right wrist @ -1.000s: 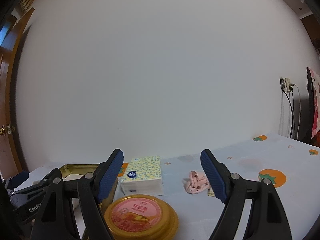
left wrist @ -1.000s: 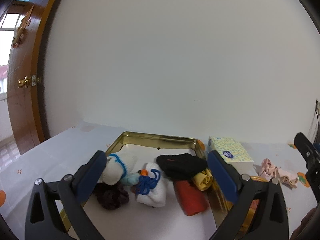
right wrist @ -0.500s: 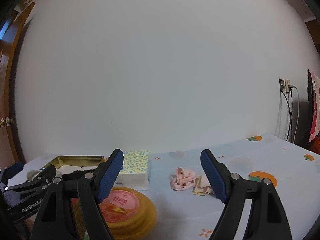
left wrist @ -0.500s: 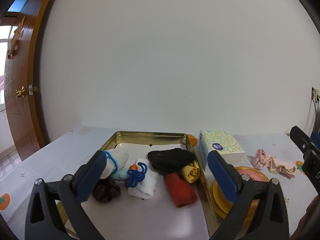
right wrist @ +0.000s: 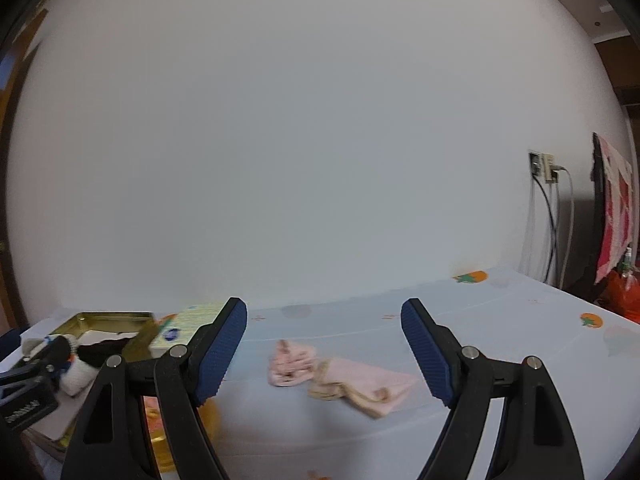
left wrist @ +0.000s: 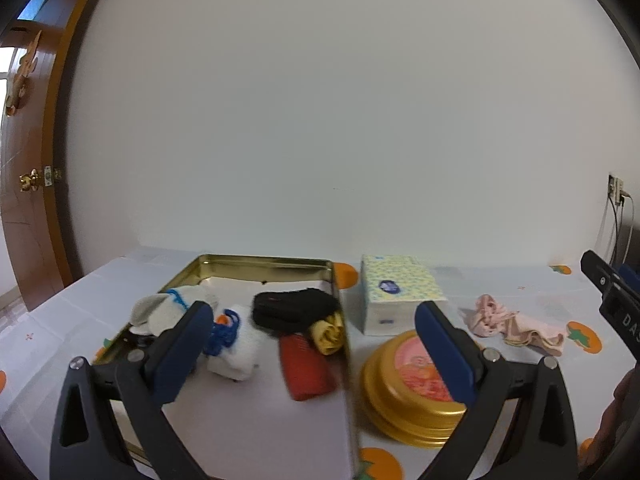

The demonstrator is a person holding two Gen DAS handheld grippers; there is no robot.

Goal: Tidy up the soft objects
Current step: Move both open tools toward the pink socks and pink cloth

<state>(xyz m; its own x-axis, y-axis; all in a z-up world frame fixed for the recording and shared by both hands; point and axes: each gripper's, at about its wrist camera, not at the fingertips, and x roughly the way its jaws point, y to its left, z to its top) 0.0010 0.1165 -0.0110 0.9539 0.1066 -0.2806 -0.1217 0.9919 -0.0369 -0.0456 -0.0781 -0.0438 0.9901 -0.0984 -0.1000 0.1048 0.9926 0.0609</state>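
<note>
On a white surface [right wrist: 500,320] printed with orange fruit, a crumpled pink cloth [right wrist: 336,376] is seen lying ahead of the right gripper [right wrist: 324,356], whose jaws are spread wide and empty. Rolled socks [left wrist: 304,344] are gathered in a gold tin tray [left wrist: 264,262], over which the left gripper [left wrist: 314,356] is held, likewise spread and empty.

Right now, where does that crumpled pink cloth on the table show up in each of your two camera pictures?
Left wrist view: the pink cloth lies on the table at the right, beyond the right finger of the left tongs.
Right wrist view: the pink cloth lies low in the middle, between the open fingers of the right tongs, untouched.
Shared landmark: the patterned tissue box, left of the cloth in both.
</note>
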